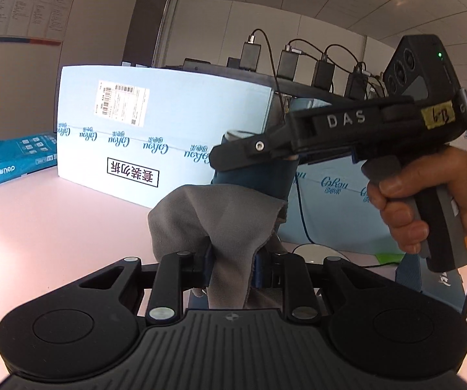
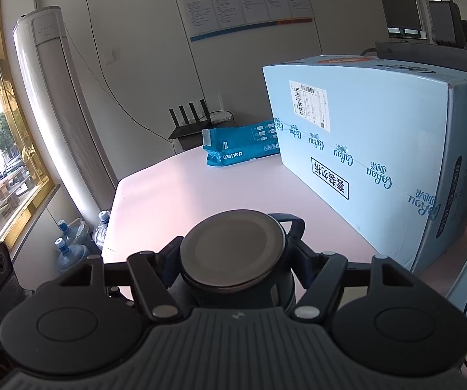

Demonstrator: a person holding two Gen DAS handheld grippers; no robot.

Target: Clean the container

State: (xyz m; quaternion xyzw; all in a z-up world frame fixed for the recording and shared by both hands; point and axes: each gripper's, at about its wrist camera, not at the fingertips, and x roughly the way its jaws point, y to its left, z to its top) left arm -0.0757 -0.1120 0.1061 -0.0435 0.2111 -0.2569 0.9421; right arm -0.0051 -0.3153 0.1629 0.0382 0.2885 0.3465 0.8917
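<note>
Nearest the left wrist camera, my left gripper (image 1: 232, 265) is clenched on a soft grey cloth (image 1: 223, 217), its blue pads pinching a fold while the rest bunches up and forward over the jaws. Just beyond the cloth stands the dark blue cylindrical container (image 1: 259, 178), and the cloth's far edge lies against its lower side. My right gripper (image 1: 246, 152) comes in from the right and grasps the container near its top, my right hand (image 1: 428, 201) wrapped round the handle. Behind it, a large pale blue cardboard box (image 1: 168, 113) stands on the pale pink table (image 1: 54, 227), with a teal paper packet (image 1: 12, 162) far left.

From the right wrist camera, nearest is the container's round silver-grey lid (image 2: 233, 253), filling the space between my right gripper's (image 2: 233, 260) fingers, which press on the dark body from both sides. The container is therefore held off the table, tilted toward this camera. The box (image 2: 380, 146) sits to the right, the packet (image 2: 240, 146) farther back.

I judge the step to be wiping the outer wall. To do it well, I should keep the right grip steady, keep the cloth's broad face pressed flat on the wall, and stroke along its length without snagging the cloth on my right fingers.
</note>
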